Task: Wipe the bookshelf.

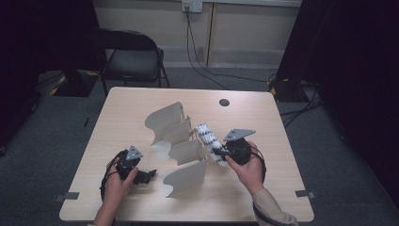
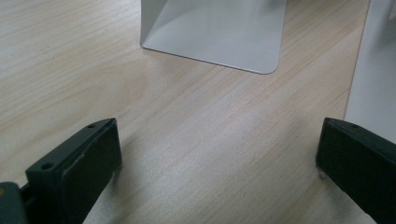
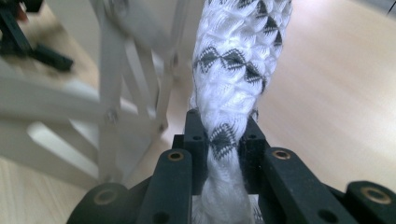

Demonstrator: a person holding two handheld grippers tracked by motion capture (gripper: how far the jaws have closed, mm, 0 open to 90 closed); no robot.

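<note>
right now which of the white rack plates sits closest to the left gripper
The front plate, nearest the person; the other plates stand farther back. The left gripper is open beside it.

No text, label, brand, number or sign can be read in any of the views. The white wall plate (image 1: 192,5) above the far edge of the table (image 1: 127,103) is too small and blurred to show any marking. The white cloth (image 3: 233,70) bears only a woven pattern of black diamonds, no letters. The grey metal panels (image 1: 165,123) and the black gripper parts carry no visible print.
</note>
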